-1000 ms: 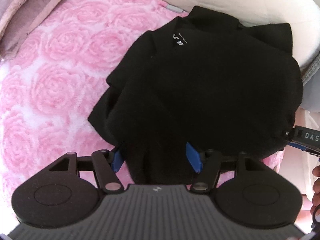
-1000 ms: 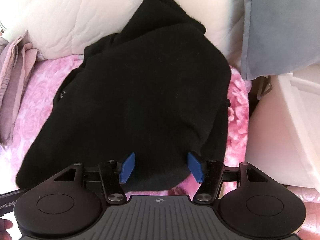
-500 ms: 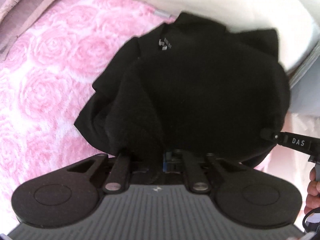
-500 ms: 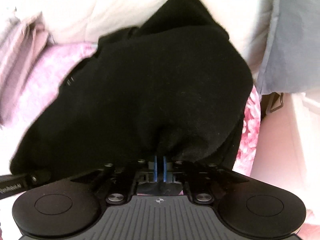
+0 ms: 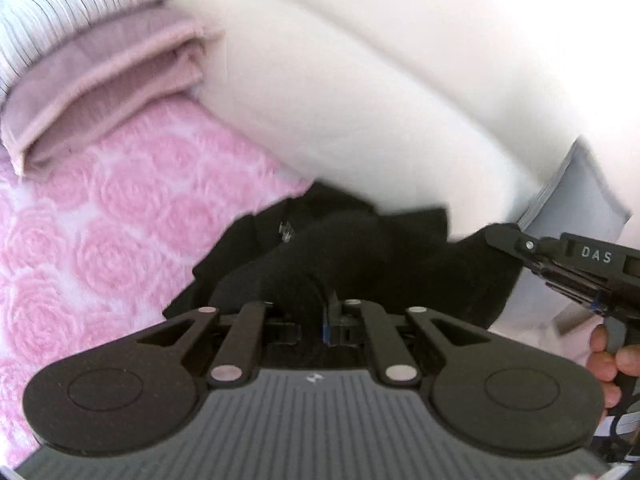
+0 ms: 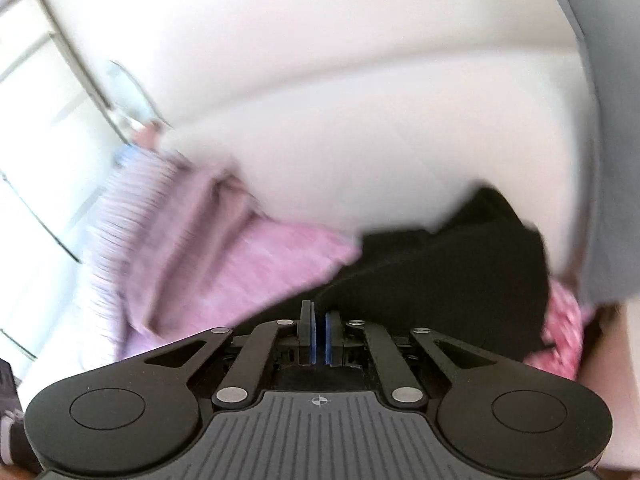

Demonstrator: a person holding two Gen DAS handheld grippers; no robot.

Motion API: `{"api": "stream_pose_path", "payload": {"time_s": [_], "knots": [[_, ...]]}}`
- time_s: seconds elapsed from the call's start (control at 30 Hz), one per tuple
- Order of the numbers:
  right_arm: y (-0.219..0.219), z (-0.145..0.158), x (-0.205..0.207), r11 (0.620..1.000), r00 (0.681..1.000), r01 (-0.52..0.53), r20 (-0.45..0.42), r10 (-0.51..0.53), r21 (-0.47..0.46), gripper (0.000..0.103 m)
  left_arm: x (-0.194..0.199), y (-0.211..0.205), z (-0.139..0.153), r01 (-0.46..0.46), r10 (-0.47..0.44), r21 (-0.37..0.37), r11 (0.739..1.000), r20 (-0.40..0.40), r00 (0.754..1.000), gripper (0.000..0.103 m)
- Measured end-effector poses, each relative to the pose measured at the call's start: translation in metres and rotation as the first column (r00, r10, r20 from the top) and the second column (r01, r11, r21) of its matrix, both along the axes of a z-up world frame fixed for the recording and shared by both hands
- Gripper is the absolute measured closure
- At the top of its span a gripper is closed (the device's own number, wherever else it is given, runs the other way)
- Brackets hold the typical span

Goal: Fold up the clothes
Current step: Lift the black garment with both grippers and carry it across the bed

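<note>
Left wrist: jaws pinch black garment (image 5: 360, 256) | right jaws likewise

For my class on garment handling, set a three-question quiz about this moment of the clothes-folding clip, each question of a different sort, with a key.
1. True or false: the left gripper has its fingers closed on the black garment.
2. Multiple choice: the cover under the garment is A) plain blue, B) pink with roses, C) green checked.
3. Fill in: beside the pink rose blanket, at upper left in the left wrist view, lies a folded ____ cloth.

Key: 1 true. 2 B. 3 mauve-pink. Both grippers, the right gripper too, have just closed on the garment's near edge.
</note>
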State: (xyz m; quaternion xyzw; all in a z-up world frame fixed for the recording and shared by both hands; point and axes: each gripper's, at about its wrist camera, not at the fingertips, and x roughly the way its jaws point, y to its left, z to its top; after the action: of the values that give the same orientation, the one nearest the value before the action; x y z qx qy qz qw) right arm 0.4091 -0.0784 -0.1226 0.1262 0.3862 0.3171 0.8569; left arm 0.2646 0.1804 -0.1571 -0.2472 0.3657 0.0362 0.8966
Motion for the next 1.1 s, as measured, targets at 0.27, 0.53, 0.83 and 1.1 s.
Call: {"api": "stream_pose_path", "payload": {"time_s": [0.27, 0.53, 0.83, 1.1], "knots": [[0.029, 0.095, -0.063, 0.972, 0.983, -0.131, 0.156, 0.101, 0.193, 0.101, -0.099, 0.010, 0.099, -0.122, 0.108, 0.053, 0.991, 0.220, 0.969, 0.098], [0.074, 0.167, -0.153, 0.880, 0.929, -0.336, 0.270, 0.251, 0.335, 0.101, -0.253, 0.028, 0.183, -0.340, 0.273, 0.134, 0.931, 0.365, 0.890, 0.098], [0.152, 0.229, -0.279, 0.686, 0.813, -0.581, 0.358, 0.460, 0.438, 0.101, -0.449, 0.023, 0.271, -0.654, 0.485, 0.271, 0.707, 0.488, 0.726, 0.098], [0.250, 0.216, -0.419, 0.581, 0.584, -0.810, 0.177, 0.792, 0.074, 0.066, -0.555, 0.018, 0.202, -0.759, 0.817, 0.372, 0.534, 0.003, 0.576, 0.088]]}}
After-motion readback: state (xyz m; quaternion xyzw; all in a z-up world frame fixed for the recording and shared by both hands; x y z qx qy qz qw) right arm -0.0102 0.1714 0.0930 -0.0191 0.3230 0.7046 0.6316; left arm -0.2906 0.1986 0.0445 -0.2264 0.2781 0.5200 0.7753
